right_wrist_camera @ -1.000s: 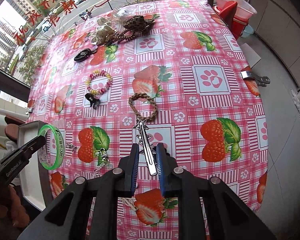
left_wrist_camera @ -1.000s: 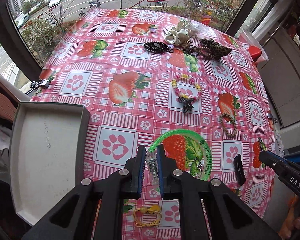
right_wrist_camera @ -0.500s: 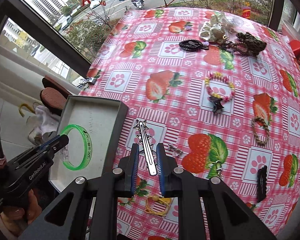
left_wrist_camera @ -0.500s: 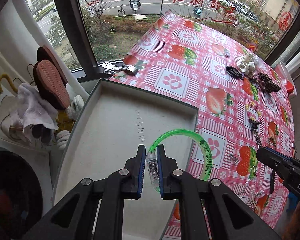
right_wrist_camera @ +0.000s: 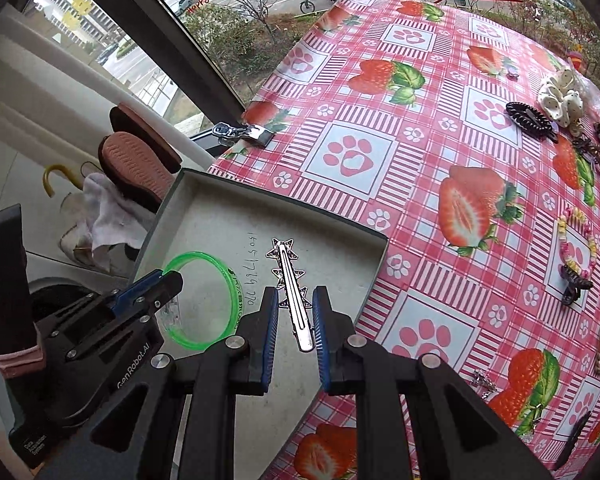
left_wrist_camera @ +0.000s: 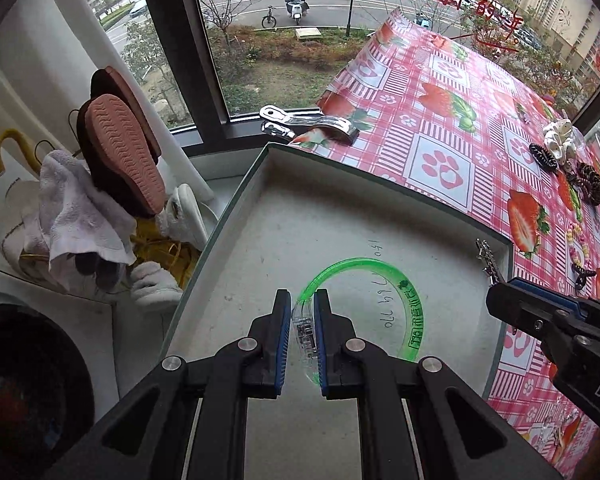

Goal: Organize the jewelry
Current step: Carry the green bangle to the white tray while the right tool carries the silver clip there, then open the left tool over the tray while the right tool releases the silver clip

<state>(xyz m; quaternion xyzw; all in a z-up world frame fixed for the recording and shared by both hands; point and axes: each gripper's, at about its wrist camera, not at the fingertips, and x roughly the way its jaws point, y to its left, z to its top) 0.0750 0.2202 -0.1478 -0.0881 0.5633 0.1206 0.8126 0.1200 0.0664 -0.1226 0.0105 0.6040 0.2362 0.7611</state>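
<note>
Silver star-studded hair clip [right_wrist_camera: 292, 288]: long axis runs 12-to-6 in right wrist view, star tip toward 12, plain end pinched between nearly closed jaws of right gripper [right_wrist_camera: 295, 318], over grey tray [right_wrist_camera: 340, 236]. Left gripper [left_wrist_camera: 302, 330] nearly closed, clamping clear clasp of translucent green bangle [left_wrist_camera: 410, 300]; ring arcs toward 2 o'clock above tray floor. Tray sits at 9 o'clock edge of strawberry tablecloth [right_wrist_camera: 420, 128]. Beaded bracelet [right_wrist_camera: 576, 240], cream scrunchie [right_wrist_camera: 560, 96] toward 3 o'clock.
</note>
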